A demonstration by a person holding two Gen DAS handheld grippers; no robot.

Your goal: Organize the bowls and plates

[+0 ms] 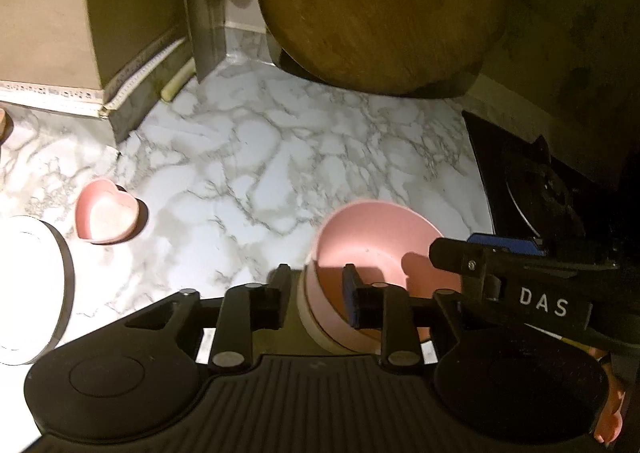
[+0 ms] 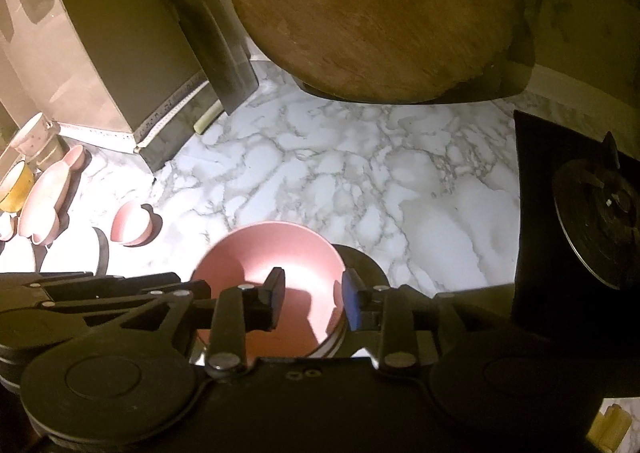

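Jaws of the left gripper (image 1: 316, 295) straddle the near-left rim of the round pink plastic bowl (image 1: 372, 237), one finger outside, one inside, seemingly clamped. Across it, the right gripper (image 2: 312, 295) straddles the right rim likewise. That bowl sits tilted above the white marble-patterned table (image 1: 248, 157), a small pink heart-shaped dish (image 1: 106, 213) well apart to its left.
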